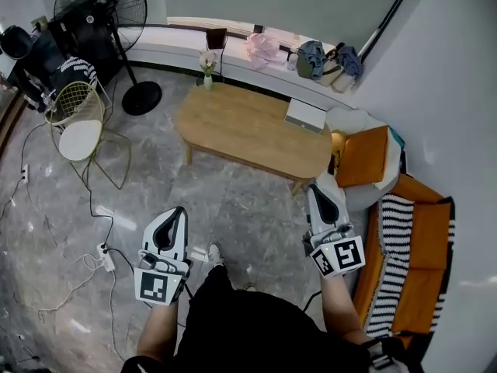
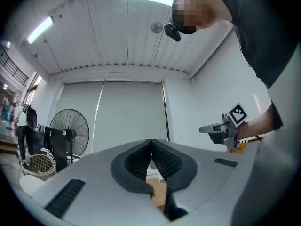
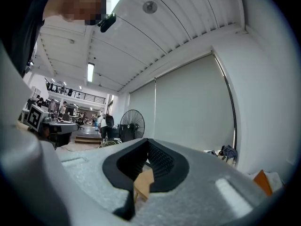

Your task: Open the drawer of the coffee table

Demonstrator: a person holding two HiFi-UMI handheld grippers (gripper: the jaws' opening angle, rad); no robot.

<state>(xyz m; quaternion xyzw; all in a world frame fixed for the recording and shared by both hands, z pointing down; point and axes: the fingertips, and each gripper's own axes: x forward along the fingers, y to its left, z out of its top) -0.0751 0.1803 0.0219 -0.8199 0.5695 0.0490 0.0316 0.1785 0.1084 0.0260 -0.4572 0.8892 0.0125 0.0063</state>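
Observation:
The oval wooden coffee table (image 1: 248, 127) stands ahead of me on the grey marble floor; no drawer front shows in the head view. My left gripper (image 1: 178, 211) is held over the floor, short of the table's near edge, its jaws shut and empty. My right gripper (image 1: 321, 179) is also shut on nothing and points at the table's right end. In the left gripper view the ribbed pads (image 2: 160, 159) meet at the tip, with a strip of table wood (image 2: 159, 192) below them. In the right gripper view, wood (image 3: 143, 182) shows behind the shut pads (image 3: 160, 161).
On the table lie a white flat box (image 1: 305, 115) and a small flower vase (image 1: 207, 64). An orange seat (image 1: 362, 157) and a striped sofa (image 1: 400, 263) stand on the right. A wire chair (image 1: 78, 123), a fan (image 1: 109, 10) and a power strip (image 1: 105, 256) with cables are on the left.

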